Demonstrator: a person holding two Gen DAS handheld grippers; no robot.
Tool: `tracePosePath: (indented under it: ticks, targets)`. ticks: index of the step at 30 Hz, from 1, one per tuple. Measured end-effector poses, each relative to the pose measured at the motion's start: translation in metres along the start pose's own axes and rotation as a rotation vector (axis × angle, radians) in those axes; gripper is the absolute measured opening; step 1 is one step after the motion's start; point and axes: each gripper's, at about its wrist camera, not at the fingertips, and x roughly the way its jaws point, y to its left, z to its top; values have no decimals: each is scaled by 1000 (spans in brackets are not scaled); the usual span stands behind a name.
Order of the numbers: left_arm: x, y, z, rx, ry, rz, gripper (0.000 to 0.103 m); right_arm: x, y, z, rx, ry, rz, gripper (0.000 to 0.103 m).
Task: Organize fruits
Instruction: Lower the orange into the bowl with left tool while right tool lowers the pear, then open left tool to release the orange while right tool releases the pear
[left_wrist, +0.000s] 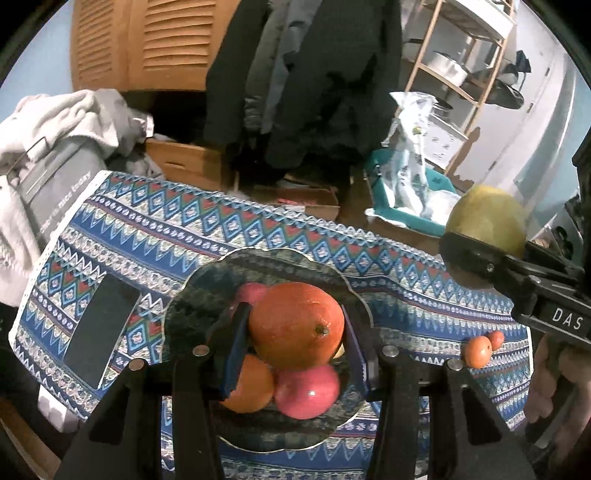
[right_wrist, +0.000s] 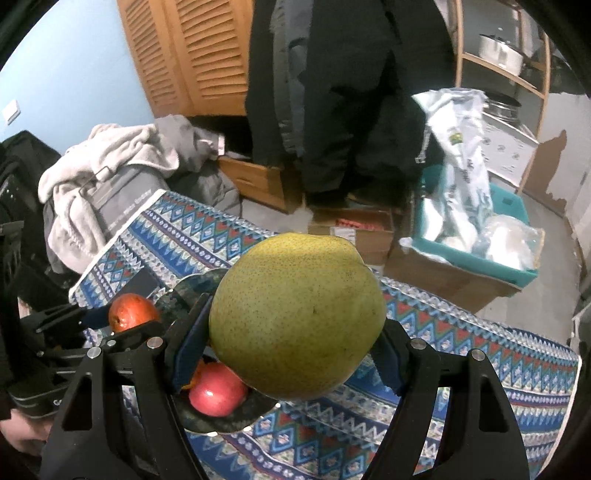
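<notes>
My left gripper (left_wrist: 295, 332) is shut on a large orange (left_wrist: 295, 325) and holds it just above a dark glass plate (left_wrist: 199, 291). On the plate lie a second orange (left_wrist: 251, 384) and a red apple (left_wrist: 306, 391); another red fruit (left_wrist: 251, 293) shows behind. My right gripper (right_wrist: 291, 332) is shut on a big green-yellow pear (right_wrist: 299, 314), held above the table at the plate's right. The pear (left_wrist: 487, 218) and right gripper also show at the right of the left wrist view. Two small tangerines (left_wrist: 480, 349) lie on the cloth.
A blue patterned tablecloth (left_wrist: 147, 229) covers the table. A black phone (left_wrist: 99, 325) lies at its left. Beyond the far edge are cardboard boxes (right_wrist: 351, 229), a teal bin (right_wrist: 480, 258) with bags, a clothes pile (right_wrist: 110, 166) and hanging coats.
</notes>
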Motion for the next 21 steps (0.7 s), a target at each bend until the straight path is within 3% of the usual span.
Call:
tracePosePath:
  ticks: [21]
  targets:
    - [58,58,-15,-99,114,72,49,94,21,-14,22,153,58,78]
